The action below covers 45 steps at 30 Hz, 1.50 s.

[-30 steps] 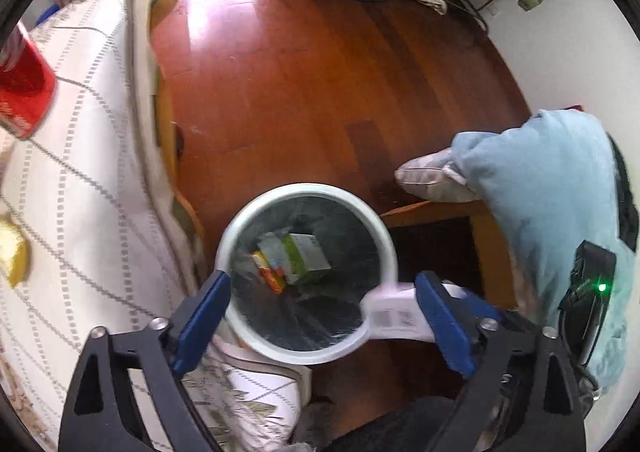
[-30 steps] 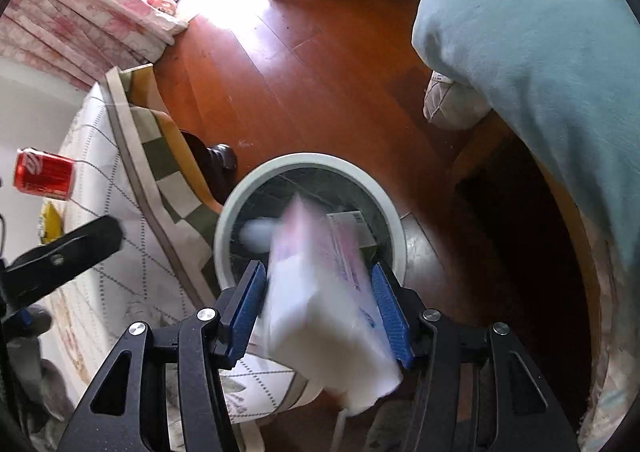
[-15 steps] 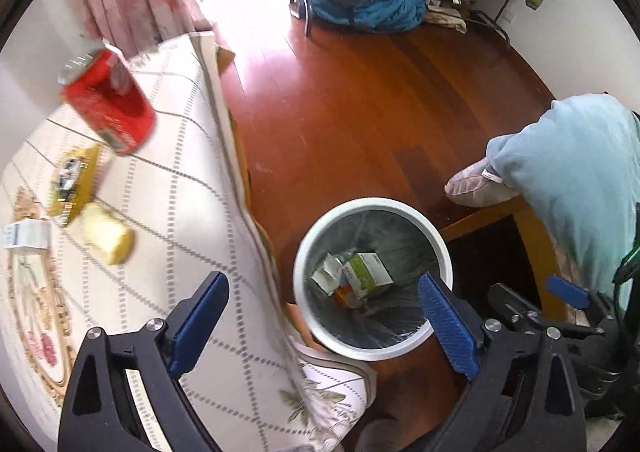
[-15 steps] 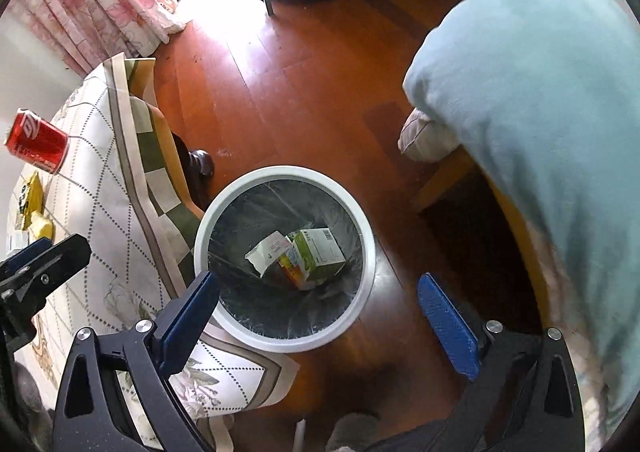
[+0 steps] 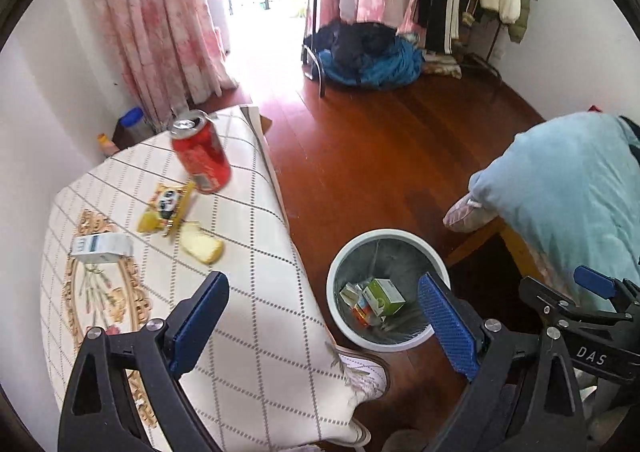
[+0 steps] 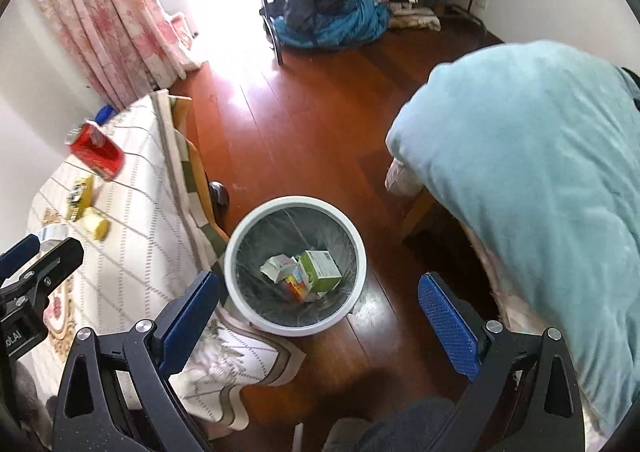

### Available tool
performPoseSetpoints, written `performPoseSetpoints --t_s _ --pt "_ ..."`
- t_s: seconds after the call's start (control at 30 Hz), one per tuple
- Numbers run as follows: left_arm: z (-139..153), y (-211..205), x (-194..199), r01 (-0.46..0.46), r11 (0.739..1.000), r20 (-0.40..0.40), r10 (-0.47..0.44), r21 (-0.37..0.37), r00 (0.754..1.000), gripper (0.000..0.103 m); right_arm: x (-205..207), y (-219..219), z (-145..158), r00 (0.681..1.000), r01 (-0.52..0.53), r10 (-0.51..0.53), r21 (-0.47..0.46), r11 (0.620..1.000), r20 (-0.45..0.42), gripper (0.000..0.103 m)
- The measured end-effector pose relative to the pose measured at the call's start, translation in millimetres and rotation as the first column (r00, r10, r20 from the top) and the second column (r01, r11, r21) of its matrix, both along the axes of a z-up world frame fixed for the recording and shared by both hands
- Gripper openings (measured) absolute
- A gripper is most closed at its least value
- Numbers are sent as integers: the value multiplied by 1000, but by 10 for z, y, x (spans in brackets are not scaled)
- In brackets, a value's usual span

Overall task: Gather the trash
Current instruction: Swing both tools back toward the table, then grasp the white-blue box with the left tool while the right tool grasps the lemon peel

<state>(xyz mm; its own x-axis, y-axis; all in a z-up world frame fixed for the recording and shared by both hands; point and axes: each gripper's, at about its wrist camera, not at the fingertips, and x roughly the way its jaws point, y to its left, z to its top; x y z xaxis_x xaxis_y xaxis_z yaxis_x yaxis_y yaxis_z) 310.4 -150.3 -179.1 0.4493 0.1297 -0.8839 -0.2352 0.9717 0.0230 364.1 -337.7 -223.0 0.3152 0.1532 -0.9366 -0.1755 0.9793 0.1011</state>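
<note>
A white trash bin (image 5: pixel 336 272) (image 6: pixel 240 228) with a dark liner stands on the wood floor beside the table and holds a green box (image 5: pixel 385 296) (image 6: pixel 322 270) and small cartons. On the table lie a red soda can (image 5: pixel 200 155) (image 6: pixel 96 151), a yellow snack wrapper (image 5: pixel 168 207), a pale bread piece (image 5: pixel 201 247) and a small white box (image 5: pixel 100 248). My left gripper (image 5: pixel 320 324) is open and empty above the table edge. My right gripper (image 6: pixel 316 320) is open and empty above the bin.
The table (image 5: pixel 260 332) has a cream checked cloth. A light blue cushion (image 6: pixel 520 171) lies on a wooden seat at the right. A clothes rack with a blue heap (image 5: pixel 368 55) stands at the back, pink curtains (image 5: pixel 160 31) at the left.
My right gripper opened and let go of the white packet, which dropped into the bin. Both grippers rose and pulled back; the left view swung toward the table.
</note>
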Motion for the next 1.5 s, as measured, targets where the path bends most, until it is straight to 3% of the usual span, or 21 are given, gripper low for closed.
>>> performPoseSetpoints --t_s 0.23,0.43,0.5,0.57,0.83,1.03,1.1,1.23,1.3,1.37,1.5 --pt "319 280 -389 -94 995 46 92 45 995 97 -358 84 577 998 -14 11 64 998 56 101" --pt "182 1025 -688 -268 962 46 266 46 963 97 -463 623 751 993 -104 98 111 988 61 101" --pt "18 1326 -778 -331 942 20 330 50 944 103 -442 937 665 988 -150 145 117 982 49 101" --pt "-221 1688 -883 -413 909 -14 415 57 910 103 -393 1249 534 981 -195 193 126 973 30 101" --pt "-980 2713 -1111 -601 792 -145 611 110 778 103 16 2682 -389 930 -348 359 137 928 -74 101" --pt "-1233 3097 -1023 -657 748 -196 660 92 725 103 192 3489 -825 890 -439 449 114 891 -78 100" --pt "-1270 3207 -957 -682 730 -212 675 53 706 103 227 3696 -969 879 -459 468 104 882 -90 92" --pt "-1248 3429 -796 -751 655 -210 726 -82 655 102 242 3889 -1172 885 -445 452 82 892 -110 59" --pt "-1225 3544 -701 -780 610 -198 755 -135 625 102 251 3836 -1183 903 -411 420 98 906 -91 54" --pt "-1280 3669 -549 -797 575 -220 766 -184 604 102 284 3773 -1148 920 -368 381 130 921 -96 42" --pt "-1473 3877 -316 -826 525 -284 776 -202 563 102 341 3639 -1105 938 -308 325 137 941 -122 37"
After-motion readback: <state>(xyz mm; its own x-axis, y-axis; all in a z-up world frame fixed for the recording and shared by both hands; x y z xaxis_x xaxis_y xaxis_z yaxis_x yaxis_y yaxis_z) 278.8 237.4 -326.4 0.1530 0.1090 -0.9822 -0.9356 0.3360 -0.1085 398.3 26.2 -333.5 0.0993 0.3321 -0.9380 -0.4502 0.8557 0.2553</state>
